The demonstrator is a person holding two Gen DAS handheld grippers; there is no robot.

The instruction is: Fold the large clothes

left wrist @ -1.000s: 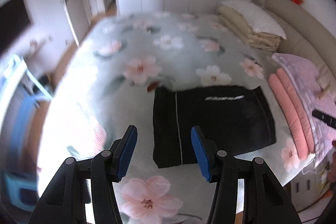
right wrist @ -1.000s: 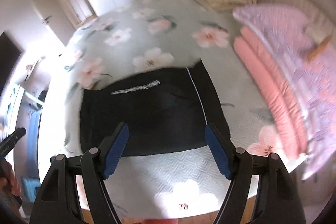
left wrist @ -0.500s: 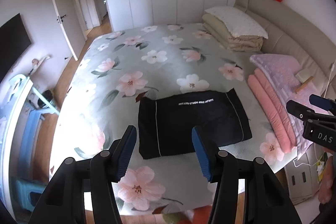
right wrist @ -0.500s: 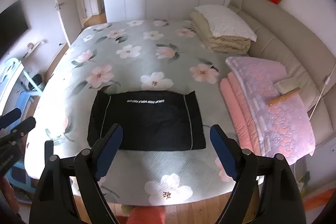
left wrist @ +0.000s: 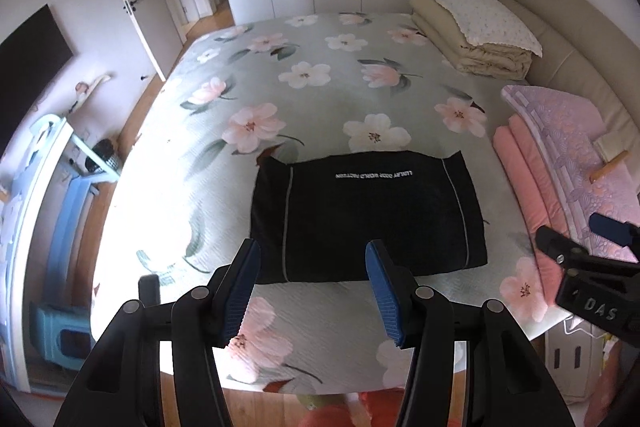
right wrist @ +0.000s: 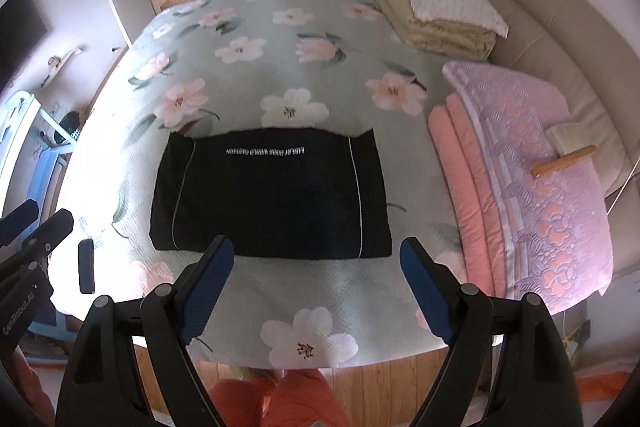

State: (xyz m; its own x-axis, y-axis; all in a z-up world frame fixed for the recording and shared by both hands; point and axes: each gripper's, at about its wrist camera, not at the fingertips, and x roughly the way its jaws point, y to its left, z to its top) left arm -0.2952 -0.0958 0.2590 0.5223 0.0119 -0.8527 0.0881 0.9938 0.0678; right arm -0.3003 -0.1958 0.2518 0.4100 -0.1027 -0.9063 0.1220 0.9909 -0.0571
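Note:
A black garment (left wrist: 368, 215) (right wrist: 272, 195), folded into a flat rectangle with white piping and a line of white lettering, lies on the floral bed cover (left wrist: 304, 75) near the bed's front edge. My left gripper (left wrist: 312, 245) hovers above the bed's front edge, open, with nothing between its blue pads (left wrist: 240, 287). My right gripper (right wrist: 316, 243) hangs likewise over the front edge, jaws wide open and empty. Each gripper shows at the edge of the other's view: the right gripper (left wrist: 580, 255) and the left gripper (right wrist: 32, 223). Neither touches the garment.
A folded beige quilt with a pillow (left wrist: 476, 39) sits at the far right by the headboard. Pink folded blankets (left wrist: 560, 155) with a wooden brush (right wrist: 564, 161) lie along the right side. A small dark device (right wrist: 86, 265) rests at the bed's left front. Blue furniture (left wrist: 48, 207) stands left.
Both grippers have lifted and drawn back from the garment, so more of the bed shows. The right gripper's jaws have spread wider. The garment has not moved.

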